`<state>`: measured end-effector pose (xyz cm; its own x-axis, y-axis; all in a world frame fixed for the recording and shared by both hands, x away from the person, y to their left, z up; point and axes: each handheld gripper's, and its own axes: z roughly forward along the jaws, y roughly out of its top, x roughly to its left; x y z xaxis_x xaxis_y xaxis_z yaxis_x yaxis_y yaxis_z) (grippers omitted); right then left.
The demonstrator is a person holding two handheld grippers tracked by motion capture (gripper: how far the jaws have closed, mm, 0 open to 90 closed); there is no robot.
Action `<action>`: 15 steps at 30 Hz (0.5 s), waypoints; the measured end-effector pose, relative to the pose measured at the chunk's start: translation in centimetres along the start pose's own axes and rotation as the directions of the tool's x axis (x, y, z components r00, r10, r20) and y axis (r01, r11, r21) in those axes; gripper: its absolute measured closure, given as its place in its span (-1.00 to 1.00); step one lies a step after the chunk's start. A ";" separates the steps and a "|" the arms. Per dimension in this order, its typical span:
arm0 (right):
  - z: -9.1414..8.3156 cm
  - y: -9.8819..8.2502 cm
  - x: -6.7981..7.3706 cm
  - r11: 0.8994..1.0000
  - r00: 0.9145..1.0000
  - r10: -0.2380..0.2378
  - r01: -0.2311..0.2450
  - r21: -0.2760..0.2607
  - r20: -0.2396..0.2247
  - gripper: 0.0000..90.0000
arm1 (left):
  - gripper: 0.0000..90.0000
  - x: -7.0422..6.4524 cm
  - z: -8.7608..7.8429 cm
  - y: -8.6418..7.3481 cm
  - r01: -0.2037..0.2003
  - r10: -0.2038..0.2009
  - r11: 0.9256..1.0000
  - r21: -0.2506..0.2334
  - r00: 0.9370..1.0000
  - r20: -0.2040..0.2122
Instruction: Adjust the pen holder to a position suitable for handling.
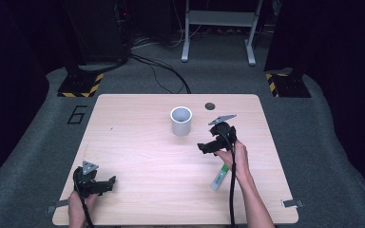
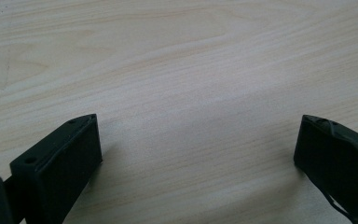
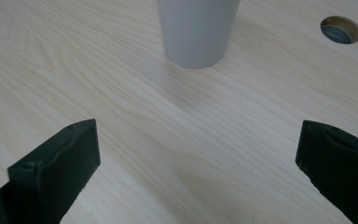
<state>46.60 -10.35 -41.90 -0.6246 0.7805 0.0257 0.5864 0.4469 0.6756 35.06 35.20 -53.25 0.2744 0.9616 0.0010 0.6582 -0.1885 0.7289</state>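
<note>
Right gripper (image 1: 208,147) hangs over the bench (image 1: 138,156) with its fingers (image 3: 56,168) spread wide and nothing between them, pointed toward the cup (image 1: 181,120). In the right gripper view the cup (image 3: 197,30) stands upright straight ahead, near but clearly apart from the fingertips, with bare wood in between. It's a plain grey-white cup, open at the top, sitting a bit back of the middle of the bench, with a round cable hole (image 1: 210,106) just behind and to its right.

Left gripper (image 1: 105,184) is parked near the front left corner, well away from everything, fingers (image 2: 60,158) also released and wide, bare wood under them.

There's also a marker (image 1: 219,176) with a green band lying flat on the bench right under the right forearm, behind the gripper. My guess is the cup is the target here, though the marker could just as well be part of it.

Stuff that could go sideways, as I see it:
- The cup looks light and tall-ish. If one finger touches its side before the other, it'll probably skid or tip instead of getting clamped.
- Coming in too high would pinch near the rim, and a smooth wall could squirt out.
- The forearm and cable are right over the marker. A sweep sideways could roll it, maybe off the front edge.
- If the cup gets shoved back, it ends up by that hole, where the base could sit crooked.
</note>
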 end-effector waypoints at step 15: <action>2.1 3.3 -0.7 1.000 1.000 0.009 -0.008 0.017 -0.020 -1.00 | -0.99 0.0 0.0 0.0 -0.001 0.001 1.000 -0.002 1.000 -0.002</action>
<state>50.07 -8.45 -41.23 -0.6298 0.7754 0.0463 0.6003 0.4479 0.6626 35.06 35.19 -53.27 0.2737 0.9618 0.0025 0.6565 -0.1888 0.7303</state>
